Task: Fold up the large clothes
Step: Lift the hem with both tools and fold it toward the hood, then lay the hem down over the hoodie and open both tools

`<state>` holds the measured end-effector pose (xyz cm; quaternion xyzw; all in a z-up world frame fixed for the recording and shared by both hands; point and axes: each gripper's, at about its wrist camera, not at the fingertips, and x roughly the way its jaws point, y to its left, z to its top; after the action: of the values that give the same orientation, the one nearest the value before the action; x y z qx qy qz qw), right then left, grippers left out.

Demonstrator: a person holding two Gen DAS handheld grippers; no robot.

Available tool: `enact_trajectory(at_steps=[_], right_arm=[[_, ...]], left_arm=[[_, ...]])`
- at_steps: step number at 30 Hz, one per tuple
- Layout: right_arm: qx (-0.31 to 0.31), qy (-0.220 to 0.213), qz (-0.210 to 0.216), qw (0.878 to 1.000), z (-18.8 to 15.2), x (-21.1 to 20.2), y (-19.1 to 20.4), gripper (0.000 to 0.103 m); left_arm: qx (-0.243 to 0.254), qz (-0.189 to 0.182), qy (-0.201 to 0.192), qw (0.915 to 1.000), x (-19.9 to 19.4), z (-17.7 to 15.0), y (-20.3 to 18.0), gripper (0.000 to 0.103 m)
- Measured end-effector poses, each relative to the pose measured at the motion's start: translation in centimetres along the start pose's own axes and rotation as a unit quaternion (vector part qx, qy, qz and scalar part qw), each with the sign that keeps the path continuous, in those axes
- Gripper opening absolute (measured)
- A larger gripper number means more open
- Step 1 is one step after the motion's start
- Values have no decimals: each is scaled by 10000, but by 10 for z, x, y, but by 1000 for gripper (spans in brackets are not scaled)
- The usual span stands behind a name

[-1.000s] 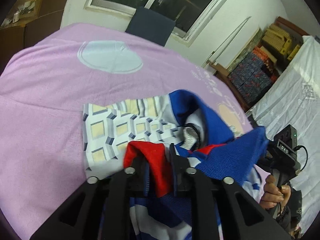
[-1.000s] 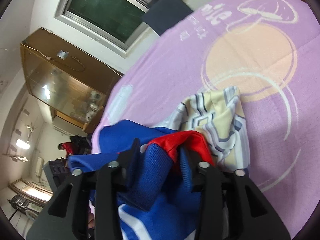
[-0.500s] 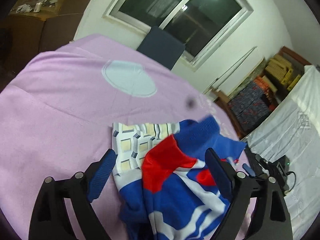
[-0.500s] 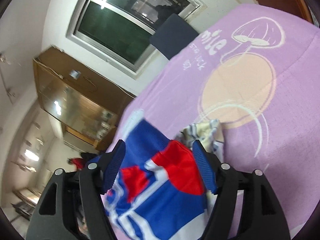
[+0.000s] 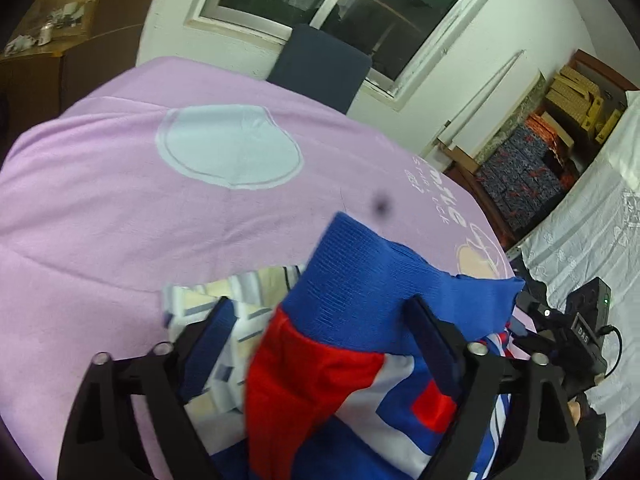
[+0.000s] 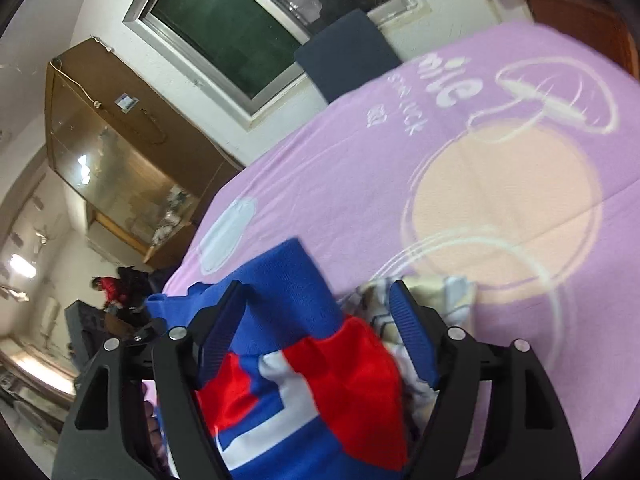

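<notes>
Both my left tongs [image 5: 320, 316] and right tongs [image 6: 316, 300] stood wide open, gripping nothing, with the blue-and-red sweater [image 5: 360, 344] heaped between their fingers atop a patterned garment [image 5: 224, 300] on the bed [image 5: 120, 220]. I judged a fold just released; next I needed a fresh edge to grip. The sweater's near part was cut off below.

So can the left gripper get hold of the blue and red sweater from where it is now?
Probably yes: the left gripper is open, and the sweater lies right between its fingers, nothing covering it.
</notes>
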<state>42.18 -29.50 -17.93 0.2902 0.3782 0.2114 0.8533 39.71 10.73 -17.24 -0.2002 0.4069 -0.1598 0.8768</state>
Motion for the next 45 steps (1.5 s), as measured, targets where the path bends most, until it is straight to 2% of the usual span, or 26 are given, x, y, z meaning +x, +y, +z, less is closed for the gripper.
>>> enact_trajectory(at_steps=[1, 2, 3, 5, 7, 8, 12, 14, 15, 17, 19, 20, 22, 26, 28, 32, 35, 38, 42, 45], right_arm=[[-45, 36, 24, 10000, -3, 2, 1, 66], [-158, 67, -23, 9999, -5, 4, 3, 56], [-279, 91, -114, 9995, -7, 5, 6, 51], [-383, 67, -189, 9991, -9, 6, 10, 35], [-531, -56, -316, 9981, -12, 2, 17, 29], [-645, -162, -412, 9969, -13, -1, 23, 27], [-1405, -746, -858, 9835, -17, -24, 67, 26], [-1615, -928, -1146, 9758, -18, -27, 79, 26], [-1648, -898, -1340, 9731, -16, -22, 78, 26], [-1525, -658, -1611, 9729, -15, -4, 65, 26], [-1119, -130, -1882, 9756, -19, 27, 34, 26], [-920, 85, -1901, 9774, -20, 35, 25, 27], [-703, 50, -1804, 9811, -12, 31, 19, 32], [-484, 116, -1573, 9863, -10, 28, 8, 36], [-385, 79, -1466, 9884, -9, 24, 6, 42], [-61, -239, -1382, 9901, -7, 2, 4, 45], [-19, -588, -1273, 9901, -2, -23, 13, 47], [-150, -740, -909, 9930, -3, -36, 37, 45], [-571, -519, -313, 9965, -21, -28, 83, 44], [-692, -88, -37, 9976, -41, -8, 101, 43]], left_arm=[[-24, -40, 39, 10000, 3, 0, 1, 74], [-45, -107, 92, 9999, 6, -1, 3, 59], [-48, -164, 150, 9997, 9, -2, 4, 53], [-33, -50, 110, 9999, 8, -2, 6, 28], [-72, -174, -29, 9998, -3, -1, 6, 17], [-92, -203, -108, 9997, -9, 0, 5, 16], [183, 54, -575, 9982, -40, 8, -20, 15], [313, 264, -605, 9973, -40, 7, -27, 16], [376, 426, -554, 9968, -33, 6, -28, 16], [411, 828, -201, 9955, -2, -1, -22, 18], [388, 994, 205, 9941, 24, -7, -11, 20], [425, 1029, 83, 9937, 19, -4, -13, 27], [389, 1209, 68, 9919, 21, -6, -9, 40], [100, 955, 54, 9954, 17, -6, 3, 40], [43, 929, -45, 9957, 8, -7, 3, 40], [464, 1205, -474, 9905, -24, -5, -28, 36], [674, 948, -676, 9909, -44, -8, -56, 36], [888, 739, -752, 9905, -51, -17, -84, 36], [1011, 507, -532, 9922, -36, -28, -105, 36], [1173, 619, -208, 9909, -11, -40, -108, 36]])
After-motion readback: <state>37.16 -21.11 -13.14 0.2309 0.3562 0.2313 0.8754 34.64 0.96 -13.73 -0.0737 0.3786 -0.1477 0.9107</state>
